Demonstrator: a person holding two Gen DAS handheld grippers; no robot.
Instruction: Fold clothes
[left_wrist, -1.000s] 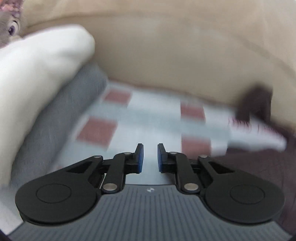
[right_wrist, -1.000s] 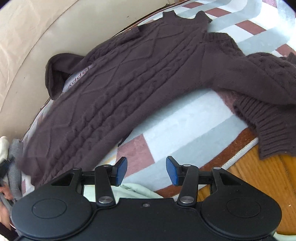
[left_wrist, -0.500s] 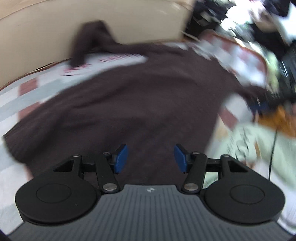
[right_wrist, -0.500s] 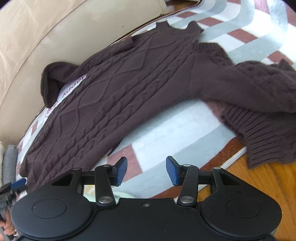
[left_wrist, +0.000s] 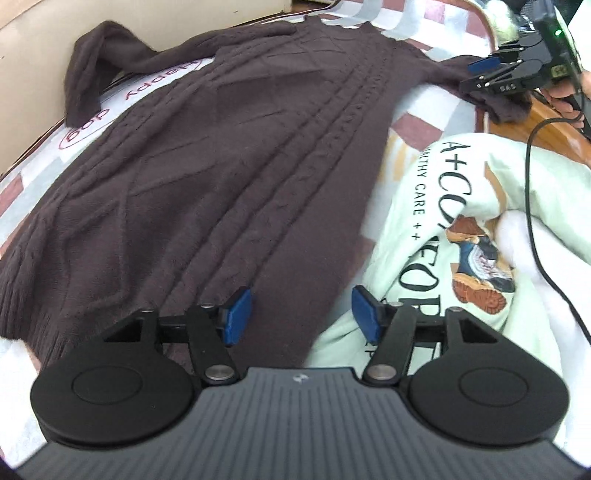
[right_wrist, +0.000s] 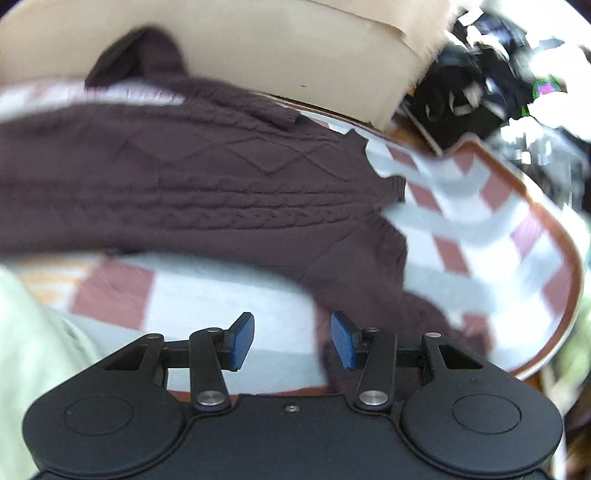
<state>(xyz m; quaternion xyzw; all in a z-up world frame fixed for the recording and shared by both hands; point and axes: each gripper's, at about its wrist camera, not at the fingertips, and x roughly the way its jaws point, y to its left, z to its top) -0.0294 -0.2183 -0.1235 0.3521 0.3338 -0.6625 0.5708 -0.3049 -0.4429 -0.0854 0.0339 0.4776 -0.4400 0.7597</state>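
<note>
Lying flat, dark brown cable-knit sweater (left_wrist: 229, 155); left gripper (left_wrist: 301, 314) and right gripper (right_wrist: 292, 341) both released

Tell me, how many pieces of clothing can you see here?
2. The brown cable-knit sweater lies spread on the checked cloth. The pale green printed sweatshirt lies crumpled beside it, on its right in the left wrist view. Others may be hidden.

A checked blanket (left_wrist: 413, 127) in white, grey and brick red is lying spread out, a "happy dog" logo (left_wrist: 122, 107) showing on it. A black cable (left_wrist: 532, 206) is trailing across the right side. A beige cushioned backrest (right_wrist: 280, 48) is running behind, and wooden flooring (left_wrist: 554, 125) is showing beyond the blanket's edge.
</note>
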